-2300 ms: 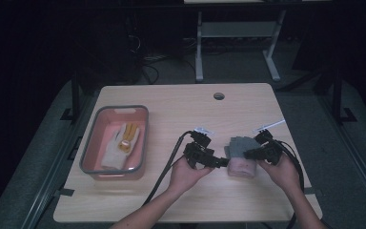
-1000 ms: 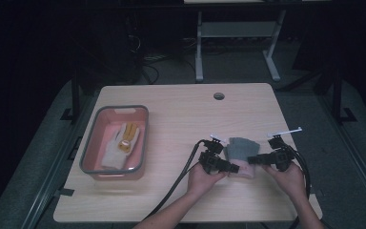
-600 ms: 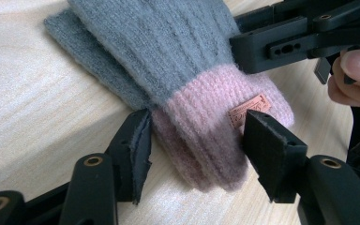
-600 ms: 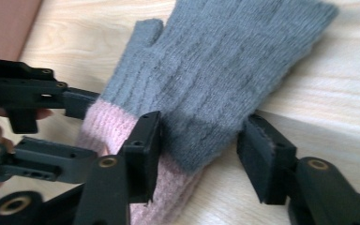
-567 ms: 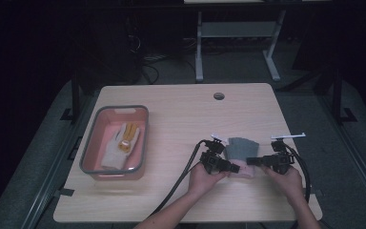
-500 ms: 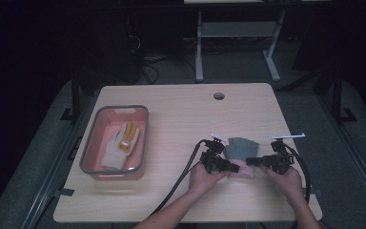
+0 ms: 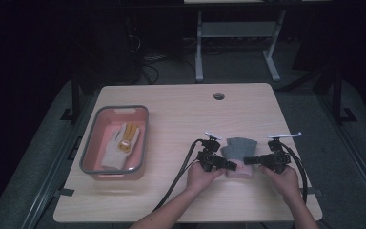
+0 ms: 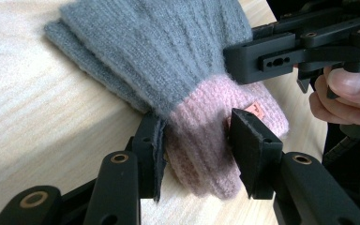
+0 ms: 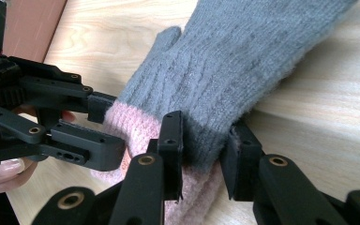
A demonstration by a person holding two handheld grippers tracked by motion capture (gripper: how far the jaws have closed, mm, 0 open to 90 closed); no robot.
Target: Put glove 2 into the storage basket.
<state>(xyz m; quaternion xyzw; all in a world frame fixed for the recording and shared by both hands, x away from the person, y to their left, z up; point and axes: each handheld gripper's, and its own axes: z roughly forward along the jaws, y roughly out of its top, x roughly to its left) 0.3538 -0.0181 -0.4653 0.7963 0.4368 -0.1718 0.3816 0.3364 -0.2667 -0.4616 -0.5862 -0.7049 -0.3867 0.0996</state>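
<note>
I have the grey knitted mitten with the pink ribbed cuff point(image 7: 238, 151) lying flat on the pale wooden table point(image 7: 181, 119), towards my right side, and I come at it from both edges so the cuff can be pinched on two sides at once — that should let me lift it without it folding over. My left gripper point(image 8: 194, 152) has just been closing: its jaws straddle the pink cuff, one pad against the wool, the other only just beside it, so I don't count it a firm grip yet. My right gripper point(image 9: 201, 140) has also just been closing, and its pads look pressed into the wool where grey meets pink.

The high view shows what the gripper views can't — the pink plastic tub with a grey rim point(image 7: 91, 157) well off to the left, with a light glove bearing a yellow patch point(image 7: 119, 145) in it. The left gripper view alone shows a small orange tag point(image 8: 258, 110) on the cuff.
</note>
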